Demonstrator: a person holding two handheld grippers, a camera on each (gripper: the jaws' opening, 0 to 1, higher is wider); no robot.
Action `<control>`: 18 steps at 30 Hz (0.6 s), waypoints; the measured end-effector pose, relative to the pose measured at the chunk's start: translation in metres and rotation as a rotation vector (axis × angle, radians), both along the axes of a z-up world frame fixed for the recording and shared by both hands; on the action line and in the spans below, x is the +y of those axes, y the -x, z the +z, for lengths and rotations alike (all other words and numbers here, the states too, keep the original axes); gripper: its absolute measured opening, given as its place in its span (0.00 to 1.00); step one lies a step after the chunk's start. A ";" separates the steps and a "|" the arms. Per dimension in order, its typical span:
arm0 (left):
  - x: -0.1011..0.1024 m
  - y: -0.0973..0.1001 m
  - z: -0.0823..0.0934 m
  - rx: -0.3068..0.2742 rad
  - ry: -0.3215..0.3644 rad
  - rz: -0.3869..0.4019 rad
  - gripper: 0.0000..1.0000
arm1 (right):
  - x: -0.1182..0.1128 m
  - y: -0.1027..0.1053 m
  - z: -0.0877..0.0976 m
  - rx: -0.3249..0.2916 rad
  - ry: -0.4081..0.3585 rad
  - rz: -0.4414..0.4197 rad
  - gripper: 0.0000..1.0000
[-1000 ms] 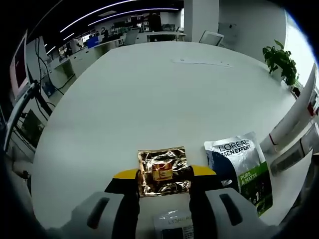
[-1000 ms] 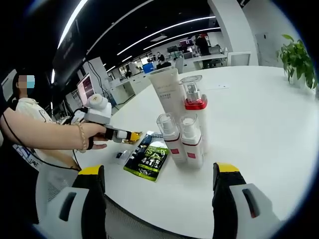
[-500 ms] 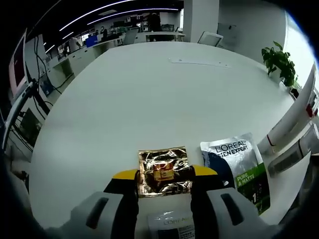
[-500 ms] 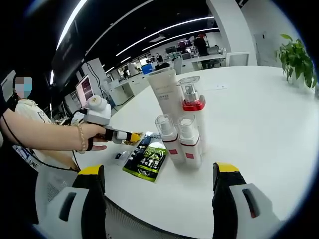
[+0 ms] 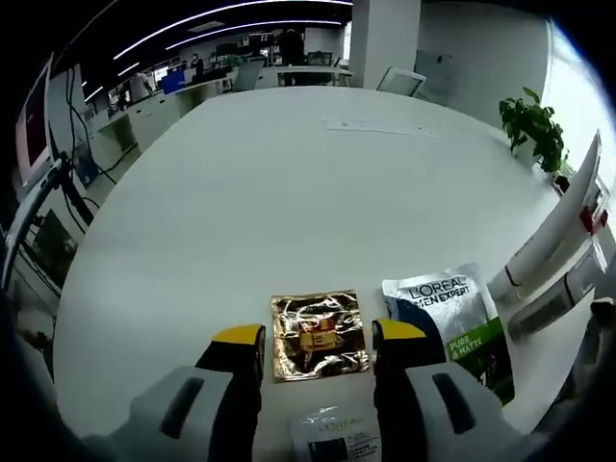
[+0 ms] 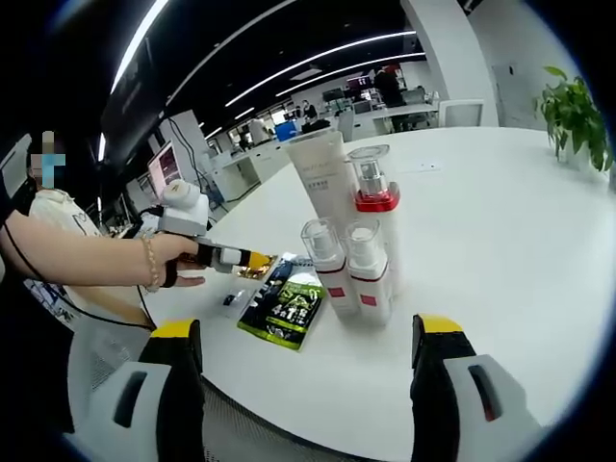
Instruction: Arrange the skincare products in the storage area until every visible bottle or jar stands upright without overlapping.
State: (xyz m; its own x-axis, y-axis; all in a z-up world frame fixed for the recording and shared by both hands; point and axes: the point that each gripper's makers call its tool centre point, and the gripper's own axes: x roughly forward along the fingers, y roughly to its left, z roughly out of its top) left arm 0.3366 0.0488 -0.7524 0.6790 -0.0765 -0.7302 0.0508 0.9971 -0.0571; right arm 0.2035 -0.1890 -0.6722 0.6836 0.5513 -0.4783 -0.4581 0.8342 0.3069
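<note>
Since a second ago the left gripper [image 5: 317,336] has opened a little; its fingers [image 5: 238,336] no longer pinch the gold foil sachet [image 5: 319,335], which now lies free on the desk [image 5: 241,192] between them. At 3 o'clock lies the L'Oreal sachet [image 5: 452,318]. The right gripper [image 6: 306,337] is wide open and empty; the four bottles [image 6: 371,269] stand upright at its 12 o'clock.

Open-plan office. Large white meeting table [image 5: 289,183], rows of desks with monitors [image 6: 166,168] behind, linear ceiling strip lights [image 6: 318,58], white structural column [image 5: 375,38], potted plant [image 5: 531,130] by a window.
</note>
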 end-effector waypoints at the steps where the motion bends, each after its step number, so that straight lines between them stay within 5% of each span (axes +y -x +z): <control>1: 0.001 0.002 0.006 -0.006 0.003 0.001 0.46 | 0.000 0.000 0.001 -0.001 0.000 -0.002 0.90; 10: 0.007 -0.006 0.038 -0.134 0.025 -0.116 0.59 | 0.005 0.003 0.001 -0.008 0.021 0.028 0.90; 14: 0.008 0.002 0.046 -0.147 0.003 -0.181 0.65 | 0.007 0.005 0.001 -0.013 0.035 0.044 0.90; 18: -0.001 0.005 0.055 -0.163 0.053 -0.233 0.70 | 0.007 0.004 0.002 -0.014 0.041 0.050 0.91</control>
